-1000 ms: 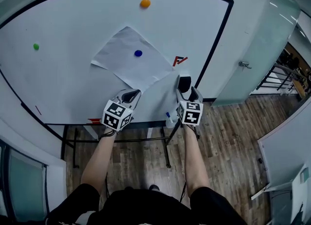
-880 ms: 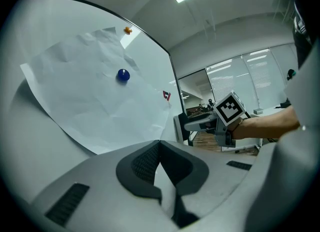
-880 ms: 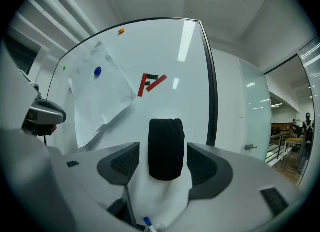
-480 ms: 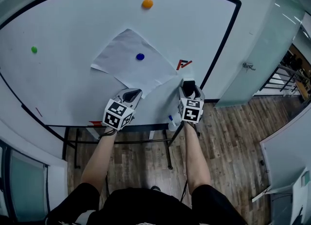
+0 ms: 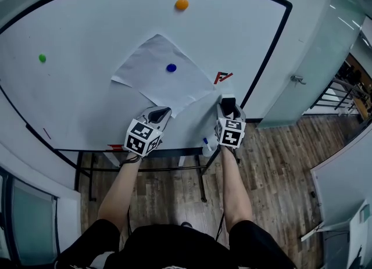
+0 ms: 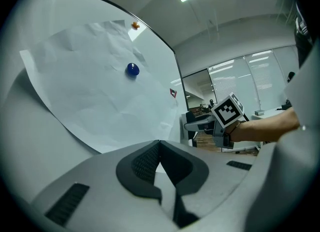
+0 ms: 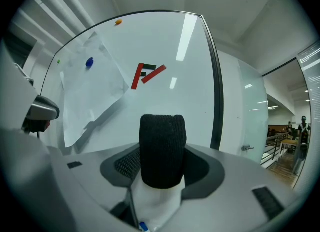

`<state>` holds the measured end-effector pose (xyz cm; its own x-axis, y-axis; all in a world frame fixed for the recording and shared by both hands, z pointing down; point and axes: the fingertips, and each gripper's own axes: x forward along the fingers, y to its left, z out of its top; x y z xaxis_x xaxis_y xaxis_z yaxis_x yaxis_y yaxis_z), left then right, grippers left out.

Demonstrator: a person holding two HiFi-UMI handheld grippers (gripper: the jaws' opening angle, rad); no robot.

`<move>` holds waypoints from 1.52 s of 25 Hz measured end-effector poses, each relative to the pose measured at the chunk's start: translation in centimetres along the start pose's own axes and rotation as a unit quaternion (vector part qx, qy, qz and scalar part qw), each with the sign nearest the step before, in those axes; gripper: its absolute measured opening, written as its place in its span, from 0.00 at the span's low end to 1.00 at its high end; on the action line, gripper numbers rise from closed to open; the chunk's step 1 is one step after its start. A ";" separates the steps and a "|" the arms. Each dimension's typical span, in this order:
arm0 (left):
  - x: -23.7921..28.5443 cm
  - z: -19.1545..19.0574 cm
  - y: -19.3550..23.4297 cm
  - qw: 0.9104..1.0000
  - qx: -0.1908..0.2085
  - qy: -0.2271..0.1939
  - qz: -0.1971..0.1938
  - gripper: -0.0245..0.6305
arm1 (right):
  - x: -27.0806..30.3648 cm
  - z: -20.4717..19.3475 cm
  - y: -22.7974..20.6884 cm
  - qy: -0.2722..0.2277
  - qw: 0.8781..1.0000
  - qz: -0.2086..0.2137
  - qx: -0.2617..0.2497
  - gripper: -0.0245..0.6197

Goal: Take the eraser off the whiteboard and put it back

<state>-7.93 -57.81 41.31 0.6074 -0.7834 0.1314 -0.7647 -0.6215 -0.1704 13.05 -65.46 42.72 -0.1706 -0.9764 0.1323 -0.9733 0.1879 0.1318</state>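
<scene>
The black eraser (image 7: 162,148) sits on the whiteboard (image 5: 87,88) near its lower right corner, under a red and black mark (image 5: 222,77). My right gripper (image 5: 227,106) is right at the board with the eraser (image 5: 226,103) between its jaws. Those jaws are closing, and I see a slight gap at the right pad. In the right gripper view the gripper (image 7: 162,162) frames the eraser from both sides. My left gripper (image 5: 158,114) hovers close to the board's lower middle, shut and empty, and it (image 6: 160,163) points at the paper sheet.
A crumpled paper sheet (image 5: 157,76) is pinned by a blue magnet (image 5: 171,68). An orange magnet (image 5: 182,4) and a green magnet (image 5: 42,58) sit higher up. A small bottle (image 5: 206,144) stands on the ledge below. A glass door (image 5: 302,76) is at the right.
My right gripper edged forward to the board so that the eraser lies deeper between its jaws. The left gripper stayed where it was.
</scene>
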 end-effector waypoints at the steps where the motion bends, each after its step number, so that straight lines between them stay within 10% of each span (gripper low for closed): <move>1: -0.2 0.1 -0.1 1.000 0.000 -0.001 0.000 0.06 | -0.2 0.0 0.1 0.000 1.000 0.000 0.000 0.41; 19: -7.5 -0.7 -4.8 0.999 -0.031 -0.010 -0.008 0.06 | -10.8 0.3 6.7 -0.014 1.000 0.005 0.003 0.41; 38: -16.0 -2.0 -14.4 0.994 -0.071 -0.001 0.077 0.06 | -23.3 -4.4 8.5 -0.009 0.996 0.084 0.006 0.41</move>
<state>-7.08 -36.39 43.56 0.4811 -0.8693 0.1133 -0.8712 -0.4885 -0.0483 9.43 -40.63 45.07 -0.3338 -0.9331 0.1337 -0.9326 0.3476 0.0976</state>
